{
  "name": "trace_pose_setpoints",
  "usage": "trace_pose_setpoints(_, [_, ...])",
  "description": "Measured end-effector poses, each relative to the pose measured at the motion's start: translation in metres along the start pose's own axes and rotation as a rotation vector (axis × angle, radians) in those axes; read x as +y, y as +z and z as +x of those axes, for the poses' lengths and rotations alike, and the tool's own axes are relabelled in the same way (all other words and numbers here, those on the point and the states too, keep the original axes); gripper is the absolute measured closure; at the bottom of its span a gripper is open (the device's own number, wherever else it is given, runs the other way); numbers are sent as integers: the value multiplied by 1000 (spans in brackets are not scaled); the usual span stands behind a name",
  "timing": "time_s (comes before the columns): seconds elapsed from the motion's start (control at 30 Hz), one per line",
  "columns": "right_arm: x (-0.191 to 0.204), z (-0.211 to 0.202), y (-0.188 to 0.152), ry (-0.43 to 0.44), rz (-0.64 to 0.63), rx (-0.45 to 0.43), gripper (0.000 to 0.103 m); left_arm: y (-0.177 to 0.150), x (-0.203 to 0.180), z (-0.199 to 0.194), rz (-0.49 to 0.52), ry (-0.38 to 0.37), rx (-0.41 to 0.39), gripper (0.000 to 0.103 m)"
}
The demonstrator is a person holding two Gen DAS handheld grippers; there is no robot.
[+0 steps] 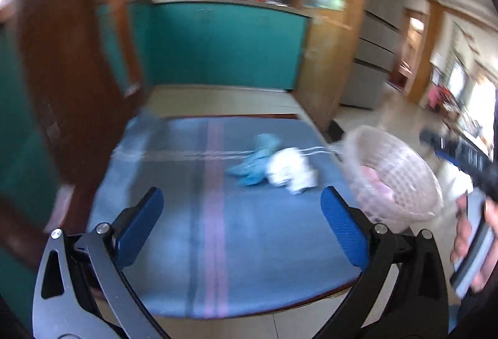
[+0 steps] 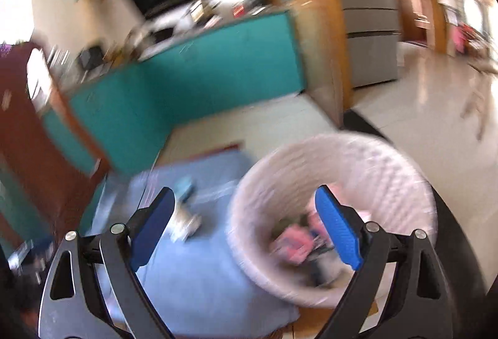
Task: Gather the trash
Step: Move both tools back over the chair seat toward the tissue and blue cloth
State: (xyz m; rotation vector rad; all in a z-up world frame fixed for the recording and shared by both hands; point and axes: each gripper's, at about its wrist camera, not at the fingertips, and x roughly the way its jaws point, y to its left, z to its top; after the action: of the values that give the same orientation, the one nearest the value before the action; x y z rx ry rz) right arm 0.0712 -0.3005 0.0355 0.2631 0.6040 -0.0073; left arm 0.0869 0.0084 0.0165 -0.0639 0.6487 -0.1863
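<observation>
Trash, two loose items, on the blue cloth covering the table.

Left wrist view. You see a crumpled white wad right of frame centre, and a crumpled light-blue piece touching it on its left. Both look like soft paper or thin fabric; judge them very light, limp, easily crushed, not fragile, not slippery. Take either by pinching straight down across its bulk; no edge needs finding. The two touch, so one pinch may lift both or drag the second. The white lattice basket sits at the right of the frame, at the cloth's right edge, tilted with its mouth toward you, pink scraps inside. It looks like thin plastic: light, likely to tip or slide if nudged. Your left gripper stands spread wide, empty, low in the frame, short of the wads. At far right a hand holds the other handle.

Right wrist view, heavily blurred. The basket fills the lower right; pink scraps and darker bits lie inside. Your right gripper stands wide and empty, its right finger overlapping the basket's mouth; contact cannot be told. The white wad shows just beside the left finger, the blue piece above it.
</observation>
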Motion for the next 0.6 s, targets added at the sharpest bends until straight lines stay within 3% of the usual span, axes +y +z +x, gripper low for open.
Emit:
trace_pose_setpoints(0.07, [37, 12, -15, 9, -136, 69, 13, -4, 13, 5, -29, 44, 24, 2])
trace_pose_setpoints(0.13, [72, 23, -34, 16, -275, 125, 13, -8, 14, 13, -5, 41, 43, 2])
trace_pose_setpoints(0.2, [93, 26, -46, 16, -342, 130, 13, -11, 12, 20, 44, 78, 65, 2])
trace_pose_setpoints(0.37, [106, 35, -48, 56, -334, 138, 13, -12, 11, 12, 24, 30, 52, 2])
trace_pose_setpoints(0.6, [112, 96, -41, 32, -307, 187, 13, -11, 8, 19, 31, 29, 53, 2])
